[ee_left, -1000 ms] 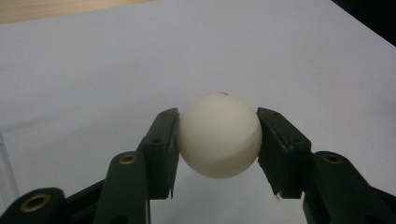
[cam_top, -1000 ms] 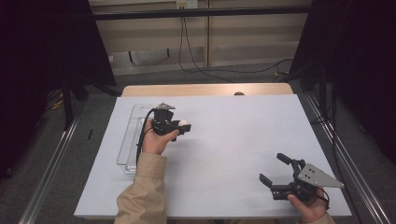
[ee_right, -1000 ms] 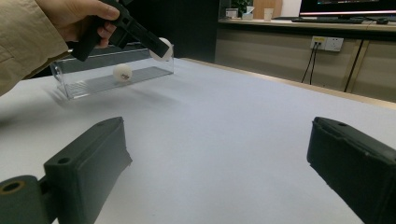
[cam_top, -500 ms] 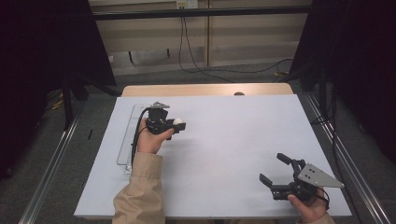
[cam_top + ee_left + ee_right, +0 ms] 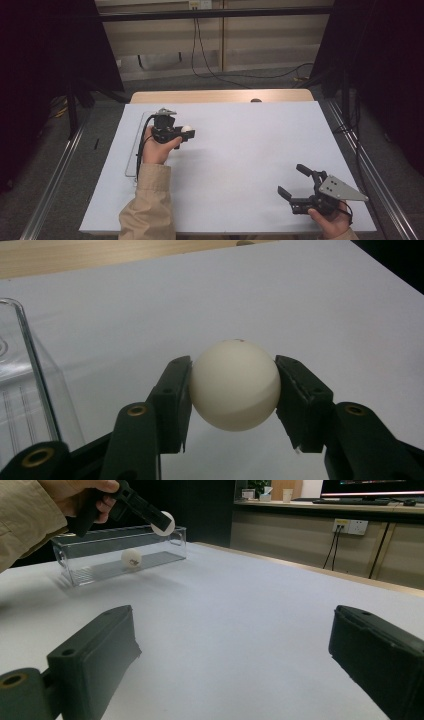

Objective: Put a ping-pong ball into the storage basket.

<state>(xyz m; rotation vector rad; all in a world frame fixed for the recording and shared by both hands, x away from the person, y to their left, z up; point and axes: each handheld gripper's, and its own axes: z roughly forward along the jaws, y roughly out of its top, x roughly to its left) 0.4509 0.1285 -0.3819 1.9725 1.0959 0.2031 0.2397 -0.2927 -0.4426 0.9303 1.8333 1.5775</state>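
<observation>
Left gripper (image 5: pixel 186 134) at 10 o'clock on white table (image 5: pixel 250 150), jaws closed on white ping-pong ball (image 5: pixel 234 384), pinching it at widest part from both sides so it cannot roll out. Ball is lifted off table, just beside clear plastic tray (image 5: pixel 120 550) at table's 9 o'clock edge. Second ping-pong ball (image 5: pixel 131 558) lies inside tray. Judgement: held ball is either going into or coming out of tray. Right gripper (image 5: pixel 298 186) at 5 o'clock, jaws wide apart, empty, kept well apart to leave room.
</observation>
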